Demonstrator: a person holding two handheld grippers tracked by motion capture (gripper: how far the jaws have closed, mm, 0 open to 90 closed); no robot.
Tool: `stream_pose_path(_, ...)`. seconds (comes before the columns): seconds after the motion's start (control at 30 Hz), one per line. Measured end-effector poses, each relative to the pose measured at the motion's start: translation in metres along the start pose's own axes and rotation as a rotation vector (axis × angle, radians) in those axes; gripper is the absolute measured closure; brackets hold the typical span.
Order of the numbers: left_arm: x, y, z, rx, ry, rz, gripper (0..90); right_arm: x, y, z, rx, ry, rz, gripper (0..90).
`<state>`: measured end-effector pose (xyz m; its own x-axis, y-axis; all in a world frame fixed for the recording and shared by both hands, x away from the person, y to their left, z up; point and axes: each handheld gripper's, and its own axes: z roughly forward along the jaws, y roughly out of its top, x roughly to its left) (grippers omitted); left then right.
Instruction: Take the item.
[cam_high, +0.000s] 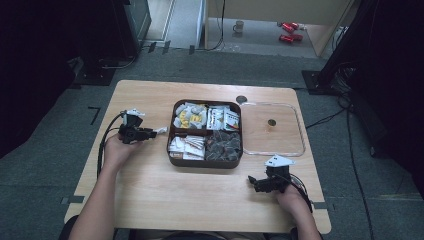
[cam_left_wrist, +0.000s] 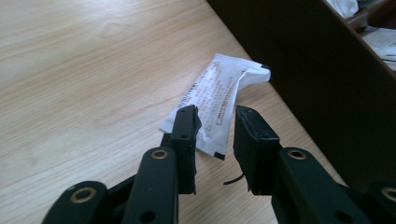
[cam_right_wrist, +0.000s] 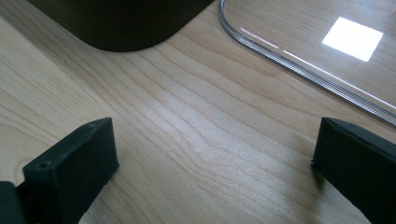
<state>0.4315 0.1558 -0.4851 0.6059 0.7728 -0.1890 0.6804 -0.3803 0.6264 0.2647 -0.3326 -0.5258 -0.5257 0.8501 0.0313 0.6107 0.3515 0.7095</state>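
Left hand-held gripper (cam_left_wrist: 215, 135): jaws a little apart, white sachet (cam_left_wrist: 212, 105) between the tips, pads not pressing on it.
Sachet: flat on the table (cam_left_wrist: 70, 70), just beside the brown box's (cam_high: 172, 150) left wall.
Right hand-held gripper (cam_right_wrist: 212, 161): jaws wide apart over bare table, nothing between them.
Box: four compartments of packets, mid-table.
Clear lid (cam_high: 300, 145): right of the box, near the right hand-held gripper.

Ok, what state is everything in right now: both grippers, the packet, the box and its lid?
left gripper: jaws a little apart around the packet's near end, pads not pressing it
right gripper: jaws wide open, nothing between them
white packet: lying on the table beside the box wall
brown box: uncovered, four compartments filled
clear lid: off, flat on the table right of the box
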Motion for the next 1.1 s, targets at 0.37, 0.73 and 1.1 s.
stream_pose_path(0.37, 0.008, -0.008, -0.017, -0.041, 0.009, -0.025, 60.3, 0.000, 0.000, 0.000, 0.000, 0.000, 0.000, 0.0)
stream_pose_path(0.73, 0.021, -0.025, -0.022, -0.034, 0.055, -0.035, 54.8, -0.001, 0.001, 0.001, -0.001, 0.003, -0.002, 0.0)
stream_pose_path(1.1, 0.035, -0.037, -0.031, -0.052, 0.074, -0.062, 51.8, -0.001, 0.002, 0.002, -0.002, 0.002, -0.003, 0.0)
